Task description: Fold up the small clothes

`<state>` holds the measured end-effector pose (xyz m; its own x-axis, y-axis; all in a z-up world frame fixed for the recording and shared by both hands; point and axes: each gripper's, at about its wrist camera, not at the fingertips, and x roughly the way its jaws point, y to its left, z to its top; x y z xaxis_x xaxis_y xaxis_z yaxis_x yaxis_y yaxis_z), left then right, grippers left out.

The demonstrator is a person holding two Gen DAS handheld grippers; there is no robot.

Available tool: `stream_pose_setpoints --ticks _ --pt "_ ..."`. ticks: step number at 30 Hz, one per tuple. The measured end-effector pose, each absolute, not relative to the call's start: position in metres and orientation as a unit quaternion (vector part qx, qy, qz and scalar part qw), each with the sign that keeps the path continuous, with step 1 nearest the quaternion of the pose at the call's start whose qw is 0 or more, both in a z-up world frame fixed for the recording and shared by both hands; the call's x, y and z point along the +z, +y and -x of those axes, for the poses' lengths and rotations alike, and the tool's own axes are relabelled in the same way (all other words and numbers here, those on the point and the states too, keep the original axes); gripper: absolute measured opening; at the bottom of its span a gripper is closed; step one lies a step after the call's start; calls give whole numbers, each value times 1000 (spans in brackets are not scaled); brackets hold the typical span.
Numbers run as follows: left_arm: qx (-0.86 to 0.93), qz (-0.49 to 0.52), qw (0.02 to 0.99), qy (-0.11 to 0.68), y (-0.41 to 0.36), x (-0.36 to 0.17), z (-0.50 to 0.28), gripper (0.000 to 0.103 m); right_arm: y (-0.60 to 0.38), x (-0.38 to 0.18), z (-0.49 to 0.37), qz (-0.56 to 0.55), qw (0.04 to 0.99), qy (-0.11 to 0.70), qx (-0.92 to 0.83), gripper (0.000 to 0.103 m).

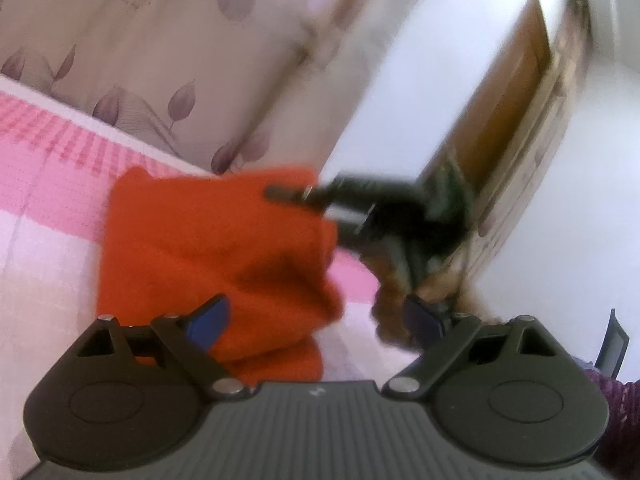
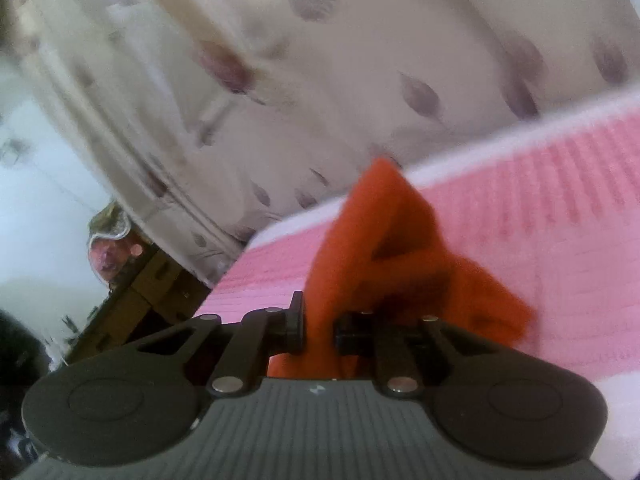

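One orange garment (image 1: 212,240) is seen, lying on a pink and white checked bedspread (image 1: 48,196). No box, basket or other holder is visible in either view, so nothing can be noted about contents.

Left wrist view, from left to right: the bedspread is at the left, with a pale curtain (image 1: 160,60) printed with purple leaves behind it. The garment is bunched at the centre. The left gripper (image 1: 316,322) is held wide open, its blue-padded fingers (image 1: 210,322) spread apart; the left finger overlaps the garment's lower edge, but the cloth is not pinched. At the garment's upper right edge, the right gripper (image 1: 294,194) is seen reaching in from the right, blurred, closed on the cloth. A wooden door (image 1: 516,120) is at the far right.

Right wrist view: dark wooden furniture (image 2: 140,292) is at the left. At the centre, the right gripper (image 2: 320,330) is clamped on a fold of the garment (image 2: 384,240), which rises from between the narrow jaws. The bedspread (image 2: 560,208) fills the right.
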<state>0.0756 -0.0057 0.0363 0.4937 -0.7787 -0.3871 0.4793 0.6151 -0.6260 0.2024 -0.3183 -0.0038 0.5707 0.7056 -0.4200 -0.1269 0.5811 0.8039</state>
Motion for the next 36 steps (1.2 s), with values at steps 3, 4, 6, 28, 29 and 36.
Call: stream_pose_setpoints --ticks 3,4,6,28,29,36 --pt "-378 213 831 349 -11 29 -75 93 -332 -55 -204 -436 758 428 228 25" --pt "-379 207 832 350 -12 28 -75 94 -338 -63 -200 -471 744 416 228 29" --pt "-381 198 833 349 -14 28 -73 94 -349 -63 -189 -509 737 388 216 50" --pt "-325 253 862 295 31 56 -82 94 -291 -13 -76 -380 791 378 295 14" --pt "-325 260 862 290 32 57 -85 94 -300 -19 -65 -427 771 370 292 13" --pt "-340 223 861 306 -4 40 -113 94 -327 -62 -35 -492 743 399 214 9"
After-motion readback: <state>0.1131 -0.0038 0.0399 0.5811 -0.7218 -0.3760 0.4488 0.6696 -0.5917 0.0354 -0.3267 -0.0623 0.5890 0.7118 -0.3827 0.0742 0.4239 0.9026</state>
